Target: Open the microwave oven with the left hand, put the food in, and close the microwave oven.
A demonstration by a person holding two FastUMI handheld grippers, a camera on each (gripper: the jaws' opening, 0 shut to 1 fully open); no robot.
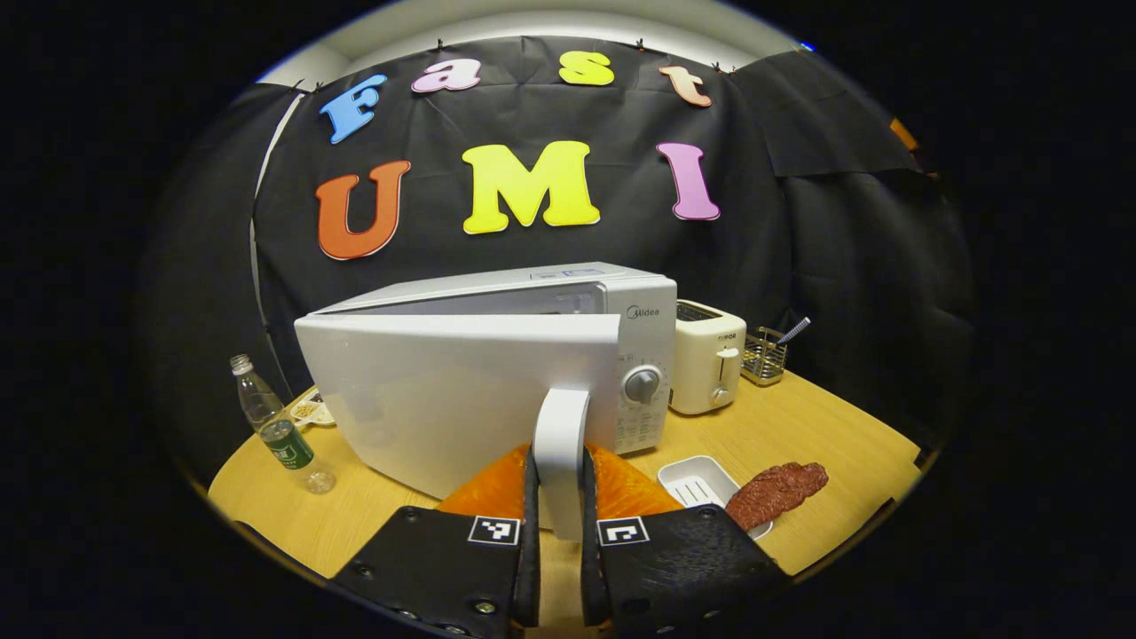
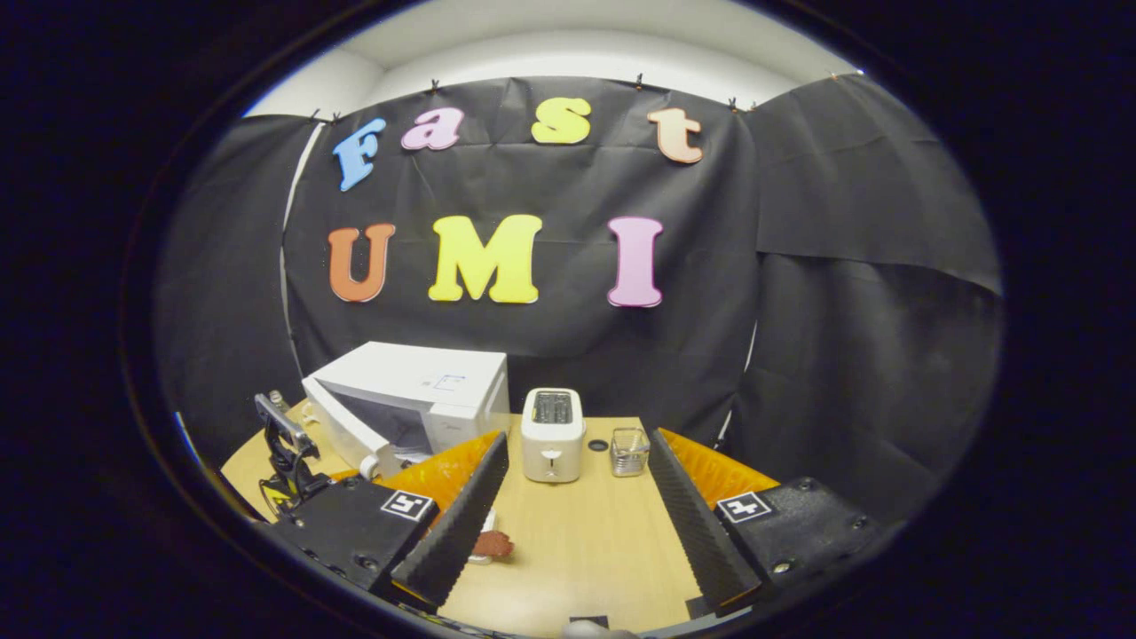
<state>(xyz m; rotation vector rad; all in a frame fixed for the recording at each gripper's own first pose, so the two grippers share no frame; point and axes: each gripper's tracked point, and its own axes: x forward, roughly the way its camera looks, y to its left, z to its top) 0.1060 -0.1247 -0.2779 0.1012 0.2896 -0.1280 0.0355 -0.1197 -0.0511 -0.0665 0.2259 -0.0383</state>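
At the microwave (image 1: 497,355), the left gripper (image 1: 559,532) clamps the door handle (image 1: 561,444) to swing the door open, while the right gripper (image 2: 577,524) waits wide open above the meat (image 1: 777,493) on its white tray (image 1: 697,479).

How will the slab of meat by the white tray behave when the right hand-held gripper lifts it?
The meat looks thin and flat, so it will probably droop. Its glossy surface may slip. It overhangs the tray, so lifting could nudge that.
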